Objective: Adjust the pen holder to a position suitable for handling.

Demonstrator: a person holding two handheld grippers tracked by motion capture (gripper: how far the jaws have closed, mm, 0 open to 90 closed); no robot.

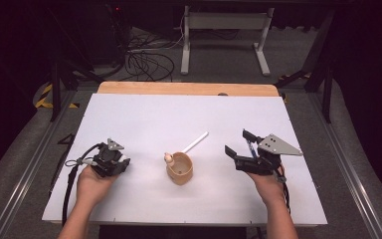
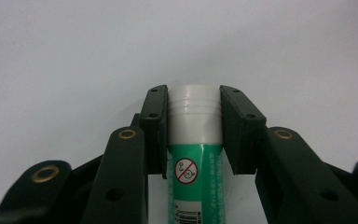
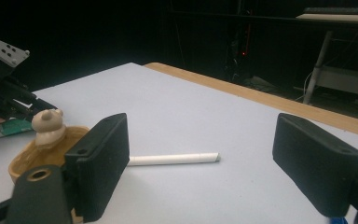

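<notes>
Green with a white cap, the round glue stick tube [image 2: 195, 140] is squeezed between the left gripper [image 2: 194, 123] low over the white table [image 1: 144, 119]. The tan wooden cup [image 1: 180, 168] stands nearby. The right gripper [image 3: 200, 161] gapes wide, holding nothing.

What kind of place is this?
Probably a lab or workshop set up for recording hand work: a white table in a dark room, loose cables on the floor behind it, and a person holding a gripper in each hand.
</notes>
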